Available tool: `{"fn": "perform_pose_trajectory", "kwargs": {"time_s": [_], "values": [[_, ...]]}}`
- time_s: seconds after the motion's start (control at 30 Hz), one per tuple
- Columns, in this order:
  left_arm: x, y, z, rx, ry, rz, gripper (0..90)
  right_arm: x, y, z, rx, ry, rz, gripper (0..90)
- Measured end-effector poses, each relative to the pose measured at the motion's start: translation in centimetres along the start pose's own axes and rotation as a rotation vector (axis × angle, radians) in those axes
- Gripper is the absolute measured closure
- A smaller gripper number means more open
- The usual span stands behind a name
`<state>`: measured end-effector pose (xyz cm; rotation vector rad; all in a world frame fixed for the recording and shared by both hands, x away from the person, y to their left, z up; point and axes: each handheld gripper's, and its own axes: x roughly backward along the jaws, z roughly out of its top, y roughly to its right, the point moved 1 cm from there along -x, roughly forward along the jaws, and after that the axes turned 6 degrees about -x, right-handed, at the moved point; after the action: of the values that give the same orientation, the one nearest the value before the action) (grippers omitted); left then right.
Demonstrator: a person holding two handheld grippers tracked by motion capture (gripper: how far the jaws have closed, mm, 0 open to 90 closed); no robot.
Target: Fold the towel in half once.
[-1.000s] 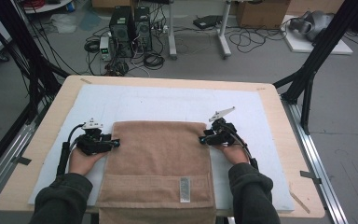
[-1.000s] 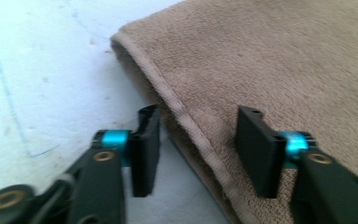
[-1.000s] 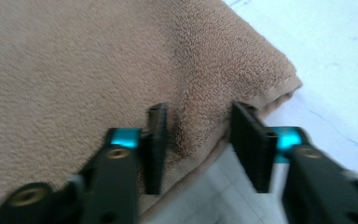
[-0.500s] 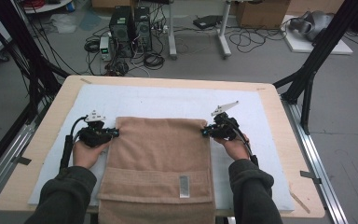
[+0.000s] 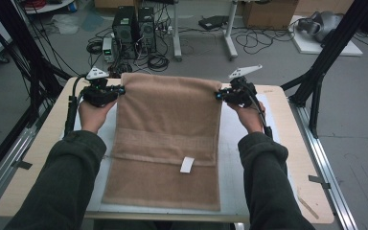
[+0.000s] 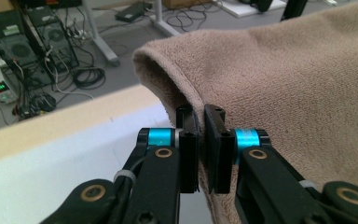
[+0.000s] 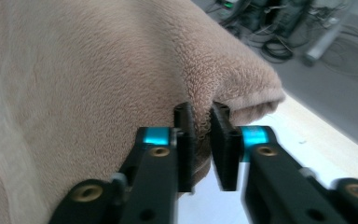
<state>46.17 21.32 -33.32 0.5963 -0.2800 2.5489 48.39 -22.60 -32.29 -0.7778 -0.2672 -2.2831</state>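
Tan terry-cloth towel [image 5: 168,143] held up by its far edge, one gripper at each far corner, the near part lying flat on the white mat [image 5: 235,143] that covers the light wooden table [image 5: 33,163]. Left gripper [image 5: 120,89] pinches the far left corner; in the left gripper view its two black jaws stand nearly together with the towel's edge [image 6: 200,107] caught between the pads, cloth bulging above and to the right of them. Right gripper [image 5: 219,95] pinches the far right corner; in the right gripper view the jaws are clamped on a fold of the same towel [image 7: 205,116], a narrow slot left between the pads where the pile is squeezed. Both sets of jaws have just eased slightly wider, towel between them in each case. Cloth hangs taut between the grippers and slopes down toward the person. A small white label [image 5: 187,164] shows on the sloping part, just below a woven band. Dark sleeves come in from the near edge. Computer cases [image 5: 134,26] and loose cables stand on the grey floor beyond the table.
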Motion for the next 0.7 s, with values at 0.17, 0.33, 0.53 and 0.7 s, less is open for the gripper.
{"fn": "perform_pose_trajectory", "kwargs": {"time_s": [0.17,0.33,0.53,0.7], "values": [[-0.6,-0.2,-2.6,0.020,-0.074,-0.028,59.7,-1.5,1.3,-2.0,-0.084,-0.063,-0.016,52.6],[0.4,0.5,-6.0,0.041,-0.091,-0.079,55.6,-1.5,0.0,-4.6,-0.090,-0.112,0.039,48.7],[2.5,2.4,-9.1,0.009,-0.104,-0.143,53.1,-0.2,-3.1,-6.9,-0.056,-0.117,0.096,47.8],[4.4,4.1,-11.2,-0.032,-0.097,-0.187,51.8,0.4,-5.8,-9.1,-0.042,-0.099,0.152,47.4]]}}
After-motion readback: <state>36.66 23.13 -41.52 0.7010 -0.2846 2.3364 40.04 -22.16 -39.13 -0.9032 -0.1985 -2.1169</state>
